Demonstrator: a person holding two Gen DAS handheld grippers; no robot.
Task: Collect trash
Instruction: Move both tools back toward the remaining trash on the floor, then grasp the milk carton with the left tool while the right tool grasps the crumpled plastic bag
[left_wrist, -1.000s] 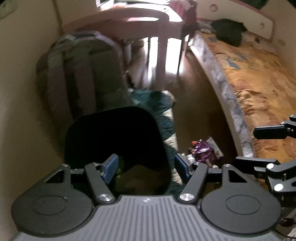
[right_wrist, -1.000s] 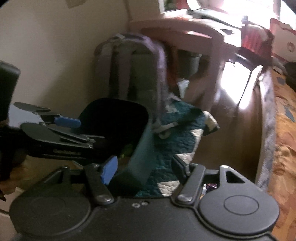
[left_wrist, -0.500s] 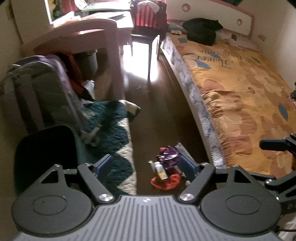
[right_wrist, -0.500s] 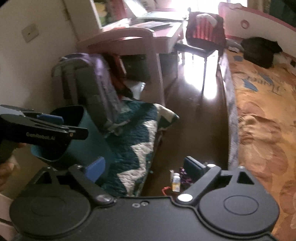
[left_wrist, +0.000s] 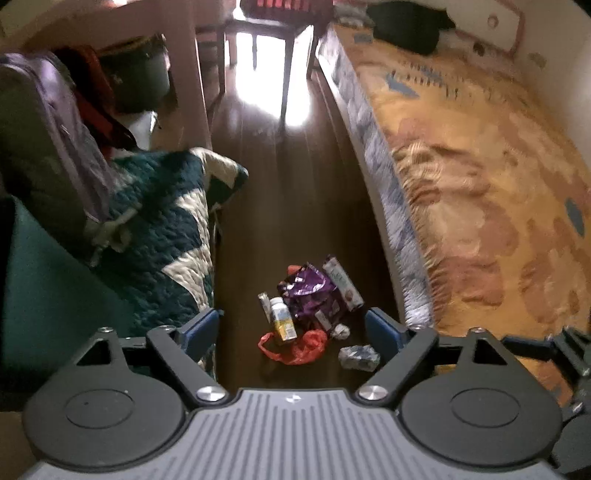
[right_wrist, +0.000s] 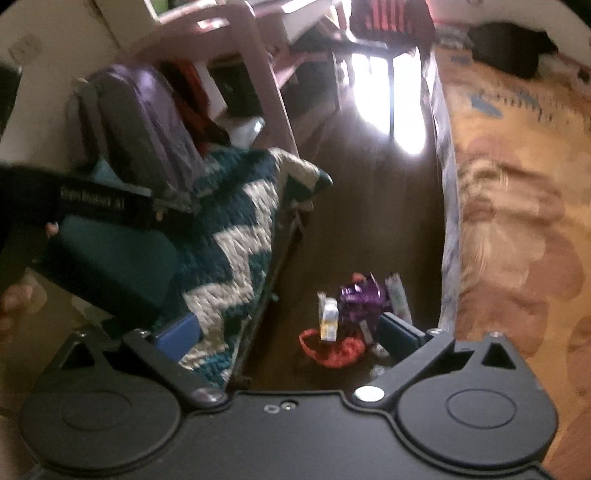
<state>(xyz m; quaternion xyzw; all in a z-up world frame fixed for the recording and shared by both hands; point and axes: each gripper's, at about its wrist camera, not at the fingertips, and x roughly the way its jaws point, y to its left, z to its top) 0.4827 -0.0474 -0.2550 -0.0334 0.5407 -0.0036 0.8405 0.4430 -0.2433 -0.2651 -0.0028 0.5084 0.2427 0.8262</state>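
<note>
A pile of trash lies on the dark wood floor by the bed: a purple foil wrapper, a small yellow-labelled bottle, a red plastic bag, a long white packet and a crumpled grey-blue wrapper. My left gripper is open and empty, hovering above the pile. My right gripper is open and empty too, above the same pile: bottle, purple wrapper, red bag. The dark teal trash bin stands at the left; it also shows in the right wrist view.
A teal-and-white quilt lies beside the bin. A grey-purple backpack leans on the wall behind. The bed with an orange cover runs along the right. A pink desk and a chair stand at the back.
Both grippers have swung right, away from the bin's opening, and now face the trash pile on the floor. The bin has slid to the left edge of both views.
</note>
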